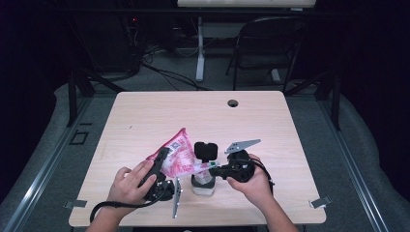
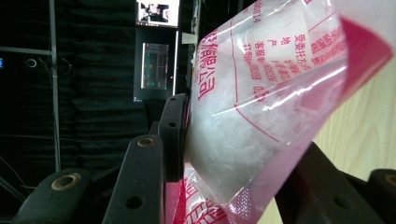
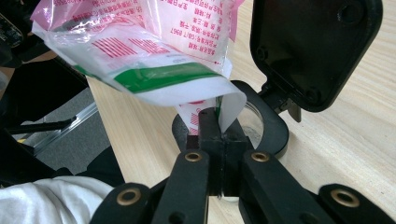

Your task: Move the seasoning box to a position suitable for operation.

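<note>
Bag (pink, tilted) clamped between left gripper and right gripper.

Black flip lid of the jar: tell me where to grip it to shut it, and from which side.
Take the black flip lid by its free top edge, coming from above and behind. It stands upright on its hinge at the jar's rim, with the pink bag held over the mouth by both claws, so that edge is probably the only part clear.
</note>
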`<state>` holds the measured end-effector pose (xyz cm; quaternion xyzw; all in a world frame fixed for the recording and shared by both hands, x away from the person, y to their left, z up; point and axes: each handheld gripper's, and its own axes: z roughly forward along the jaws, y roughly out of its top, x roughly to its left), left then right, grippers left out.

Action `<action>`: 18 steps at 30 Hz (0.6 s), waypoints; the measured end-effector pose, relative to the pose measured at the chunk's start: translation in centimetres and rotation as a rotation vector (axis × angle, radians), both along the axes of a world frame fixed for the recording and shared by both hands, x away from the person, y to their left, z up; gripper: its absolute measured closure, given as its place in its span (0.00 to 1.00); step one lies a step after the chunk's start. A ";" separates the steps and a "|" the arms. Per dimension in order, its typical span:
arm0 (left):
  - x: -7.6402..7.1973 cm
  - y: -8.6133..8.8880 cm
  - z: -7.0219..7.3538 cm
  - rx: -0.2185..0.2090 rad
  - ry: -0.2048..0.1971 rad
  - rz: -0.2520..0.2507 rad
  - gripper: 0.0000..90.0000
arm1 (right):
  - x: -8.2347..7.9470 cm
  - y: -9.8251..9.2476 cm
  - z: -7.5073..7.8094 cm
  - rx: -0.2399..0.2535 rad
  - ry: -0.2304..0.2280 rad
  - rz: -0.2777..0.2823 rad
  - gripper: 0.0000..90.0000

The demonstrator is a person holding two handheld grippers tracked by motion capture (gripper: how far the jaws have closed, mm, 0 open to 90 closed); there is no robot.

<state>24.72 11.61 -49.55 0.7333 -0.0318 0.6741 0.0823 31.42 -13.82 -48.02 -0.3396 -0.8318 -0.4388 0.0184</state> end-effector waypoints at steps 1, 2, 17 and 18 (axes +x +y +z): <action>0.0 0.0 0.0 -0.001 -0.001 0.000 0.72 | 0.0 0.0 0.0 0.001 0.000 0.000 1.00; 0.0 0.0 0.0 -0.002 -0.002 -0.001 0.72 | 0.0 0.0 0.0 0.001 0.001 0.000 1.00; 0.1 0.0 0.1 -0.011 -0.006 -0.005 0.72 | 0.1 0.0 -0.1 0.001 0.003 -0.006 1.00; 0.2 0.0 0.1 -0.013 -0.004 -0.004 0.72 | 0.1 0.0 -0.1 0.001 0.003 -0.006 1.00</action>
